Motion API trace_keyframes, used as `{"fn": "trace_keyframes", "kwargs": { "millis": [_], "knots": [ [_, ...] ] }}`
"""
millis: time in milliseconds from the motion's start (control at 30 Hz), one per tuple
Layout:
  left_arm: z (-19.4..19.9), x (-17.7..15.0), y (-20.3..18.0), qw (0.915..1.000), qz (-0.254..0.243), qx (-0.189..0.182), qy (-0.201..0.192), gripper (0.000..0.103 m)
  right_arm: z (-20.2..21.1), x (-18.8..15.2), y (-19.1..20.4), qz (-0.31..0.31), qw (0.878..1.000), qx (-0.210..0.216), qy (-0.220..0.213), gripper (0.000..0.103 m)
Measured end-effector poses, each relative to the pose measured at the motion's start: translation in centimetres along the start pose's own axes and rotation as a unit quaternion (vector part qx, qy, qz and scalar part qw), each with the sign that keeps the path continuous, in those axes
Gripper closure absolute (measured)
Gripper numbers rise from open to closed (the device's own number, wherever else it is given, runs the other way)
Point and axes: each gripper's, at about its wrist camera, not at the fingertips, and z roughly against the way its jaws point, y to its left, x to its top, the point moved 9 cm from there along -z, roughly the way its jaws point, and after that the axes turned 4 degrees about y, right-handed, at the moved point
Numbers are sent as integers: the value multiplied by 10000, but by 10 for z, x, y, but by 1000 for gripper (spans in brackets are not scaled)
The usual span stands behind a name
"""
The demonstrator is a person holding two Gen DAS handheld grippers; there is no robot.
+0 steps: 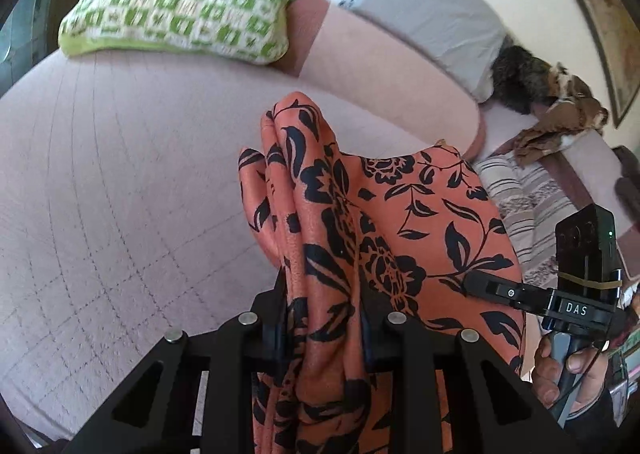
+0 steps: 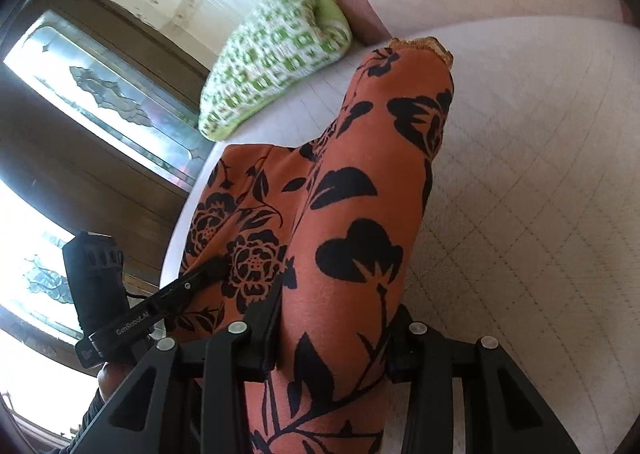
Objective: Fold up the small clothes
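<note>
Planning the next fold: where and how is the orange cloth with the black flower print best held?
By its bunched upper edge, one end per gripper, from the near side. The orange cloth with the black flower print is pinched that way by the left gripper and right gripper.

Orange garment [image 1: 420,205] with black flowers; green-white checked pillow [image 1: 180,9]; pale pink quilt [image 1: 100,193].

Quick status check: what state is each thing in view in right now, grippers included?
Left gripper: shut on the orange floral garment.
Right gripper: shut on the same garment.
Orange floral garment: bunched, hanging between both grippers, raised off the bed.
Green checked pillow: lying on the bed, untouched.
Pink quilted bed cover: spread flat.
Striped cloth: lying on the bed, unfolded.
Brown cloth: crumpled at the bed edge.
</note>
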Motion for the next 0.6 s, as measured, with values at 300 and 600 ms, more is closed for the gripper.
{"fn": "trace_keyframes", "kwargs": {
  "millis": [300, 600],
  "knots": [
    [44, -2, -41, 9982, -478, -192, -315, 75, 66, -1, 3, 274, 9986, -86, -449, 62],
    [54, 16, -76, 9953, -794, -299, -471, 75, 83, 12, 7, 527, 9965, -242, -607, 62]
  ]
}}
